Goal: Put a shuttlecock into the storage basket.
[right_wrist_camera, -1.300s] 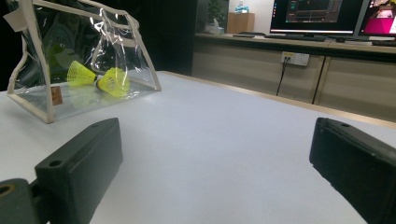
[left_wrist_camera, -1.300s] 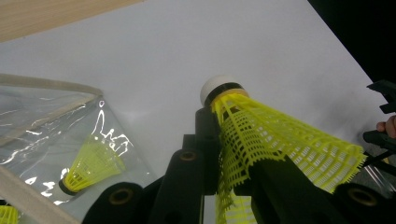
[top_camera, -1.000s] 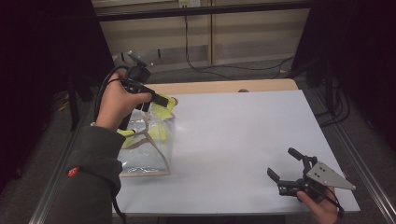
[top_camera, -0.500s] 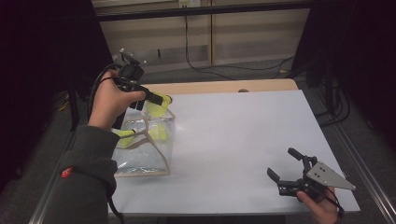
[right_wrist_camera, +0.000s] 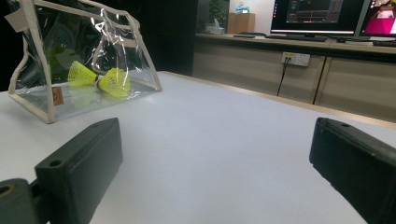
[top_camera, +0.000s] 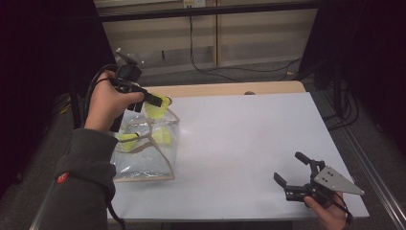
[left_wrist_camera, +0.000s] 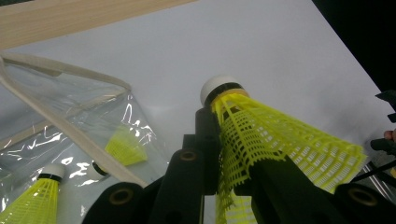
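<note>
White table [top_camera: 239, 143], shuttlecock [left_wrist_camera: 261, 135] pinched between fingers [left_wrist_camera: 208, 140]

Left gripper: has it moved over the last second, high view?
Yes. The left gripper, shut on a yellow shuttlecock, has lifted slightly up and back from the clear bag toward the table's wooden far edge.

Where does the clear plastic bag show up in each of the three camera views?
High view: clear bag at the table's left side, below the left gripper, which holds a yellow shuttlecock.
Left gripper view: lower left, beside the held shuttlecock.
Right gripper view: upper left, standing on the table.
Shared landmark: the bag's cream trim.
</note>
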Demonstrator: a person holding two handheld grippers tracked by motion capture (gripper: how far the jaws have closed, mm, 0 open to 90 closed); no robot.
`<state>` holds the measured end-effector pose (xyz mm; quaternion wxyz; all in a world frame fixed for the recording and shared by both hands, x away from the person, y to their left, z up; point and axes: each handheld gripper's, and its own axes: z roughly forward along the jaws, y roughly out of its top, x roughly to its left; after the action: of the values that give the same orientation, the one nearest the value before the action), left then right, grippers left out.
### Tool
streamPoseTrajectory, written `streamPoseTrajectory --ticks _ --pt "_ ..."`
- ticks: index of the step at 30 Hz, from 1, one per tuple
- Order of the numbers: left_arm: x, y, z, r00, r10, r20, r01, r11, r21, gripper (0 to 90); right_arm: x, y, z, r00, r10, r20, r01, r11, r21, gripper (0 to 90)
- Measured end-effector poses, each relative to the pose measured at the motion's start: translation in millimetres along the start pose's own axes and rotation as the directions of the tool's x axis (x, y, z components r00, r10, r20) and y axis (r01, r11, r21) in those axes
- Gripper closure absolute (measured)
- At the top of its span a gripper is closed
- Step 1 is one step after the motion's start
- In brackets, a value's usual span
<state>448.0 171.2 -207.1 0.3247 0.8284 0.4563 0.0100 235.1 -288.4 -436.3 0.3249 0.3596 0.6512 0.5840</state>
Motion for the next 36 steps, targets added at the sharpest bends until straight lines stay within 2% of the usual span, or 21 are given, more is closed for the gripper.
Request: streamPoseTrajectory --ticks 16,36 --pt "7.3 -2.4 -7.7 0.9996 -0.023 -0.018 0.023 0.9996 -0.016 85.1 0.3 0.2 0.0 1.0 0.002 -0.001 -0.002 1.0 -0.001 2.3" --pt "20.0 -9.5 -20.9 0.9979 -0.039 -0.052 0.039 0.9992 -0.009 85.1 0.4 0.2 0.1 1.0 0.001 -0.001 -0.001 1.0 -0.001 2.3"
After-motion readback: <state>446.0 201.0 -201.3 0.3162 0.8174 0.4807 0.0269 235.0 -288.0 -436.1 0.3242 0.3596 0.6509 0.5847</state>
